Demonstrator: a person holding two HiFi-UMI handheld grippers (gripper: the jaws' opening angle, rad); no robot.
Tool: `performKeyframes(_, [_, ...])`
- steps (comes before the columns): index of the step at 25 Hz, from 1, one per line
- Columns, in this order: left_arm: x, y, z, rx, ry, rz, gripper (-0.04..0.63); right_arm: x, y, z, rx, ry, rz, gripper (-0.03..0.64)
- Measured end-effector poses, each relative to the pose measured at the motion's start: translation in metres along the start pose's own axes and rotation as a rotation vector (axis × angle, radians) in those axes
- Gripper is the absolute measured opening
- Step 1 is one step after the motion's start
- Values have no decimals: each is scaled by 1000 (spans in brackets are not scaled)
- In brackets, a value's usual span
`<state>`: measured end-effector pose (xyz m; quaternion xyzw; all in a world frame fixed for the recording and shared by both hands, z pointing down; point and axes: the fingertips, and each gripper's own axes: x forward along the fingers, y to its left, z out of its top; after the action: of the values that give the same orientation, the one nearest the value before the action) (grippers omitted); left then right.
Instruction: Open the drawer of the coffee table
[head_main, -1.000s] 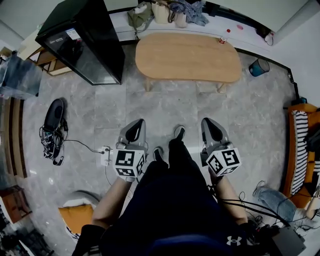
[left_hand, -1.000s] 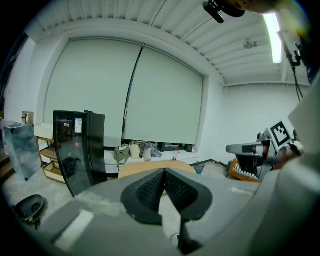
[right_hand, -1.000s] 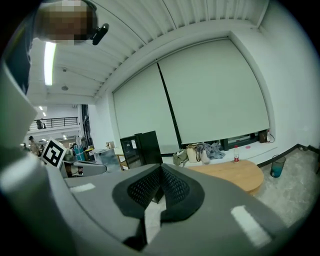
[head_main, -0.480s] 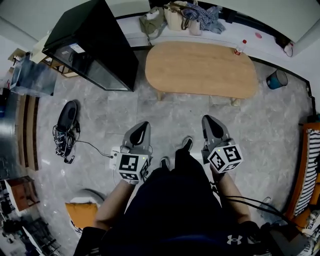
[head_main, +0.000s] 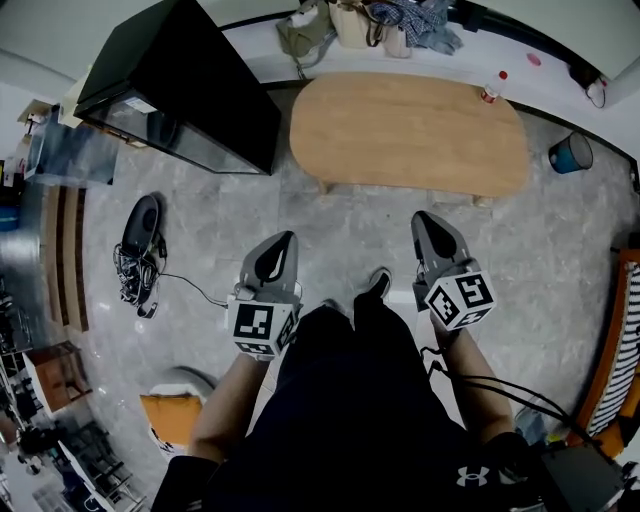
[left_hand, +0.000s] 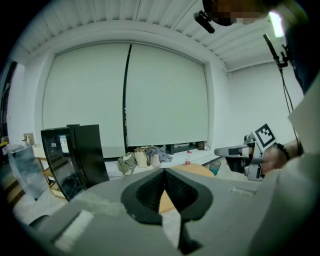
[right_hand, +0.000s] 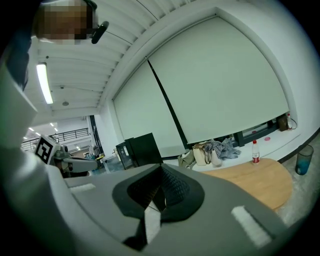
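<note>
Standing: the person is on the grey stone floor (head_main: 350, 225), well apart from the bench, with 1 shoe (head_main: 376, 284) pointing toward it.
Left tool (head_main: 283, 242): pads pressed together with nothing between them; it points toward the near left end of the bench.
Right tool (head_main: 426, 220): pads pressed together as well, and empty; it points toward the near right part of the bench.
Bench (head_main: 410, 130): low and oval with a pale wood top, lying beyond both tools, between a black cabinet (head_main: 190, 80) and a blue bin (head_main: 572, 153). A small bottle (head_main: 492, 88) stands at its far right edge.
Drawer: no view shows it. Only the top and the legs can be seen from above, so its front and handle cannot be placed.
Step in hand: judged to be the approach. Neither of the 2 tools is near the bench, nothing is touched, and the drawer is not yet opened.
Next move: get close and low enough to see under the top and find the drawer front. Then spread 1 tool, close it on the handle or lip, and pull level and straight out.
Risk: a light bench may slide with the pull, so the other tool could steady the top.
</note>
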<state>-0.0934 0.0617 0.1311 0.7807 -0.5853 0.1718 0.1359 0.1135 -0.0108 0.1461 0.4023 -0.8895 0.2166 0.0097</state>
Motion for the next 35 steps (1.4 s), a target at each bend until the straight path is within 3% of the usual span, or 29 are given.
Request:
performKeyframes(5, [22, 18, -7, 4, -37, -8, 2, 23, -22, -11, -36, 33, -7, 0])
performKeyframes(11, [66, 39, -44, 16, 46, -70, 2, 34, -67, -45, -2, 104, -106, 0])
performKeyframes(15, [111, 59, -74, 90, 94, -86, 2, 43, -112, -80, 26, 140, -167, 0])
performKeyframes(19, [152, 70, -123, 119, 131, -98, 2, 54, -151, -134, 58, 181, -214, 0])
performKeyframes(27, [207, 73, -237, 147, 259, -202, 2, 76, -199, -241, 136, 246, -270, 2])
performKeyframes(35, [260, 113, -340, 116, 324, -160, 2, 113, -225, -336, 173, 307, -206, 2])
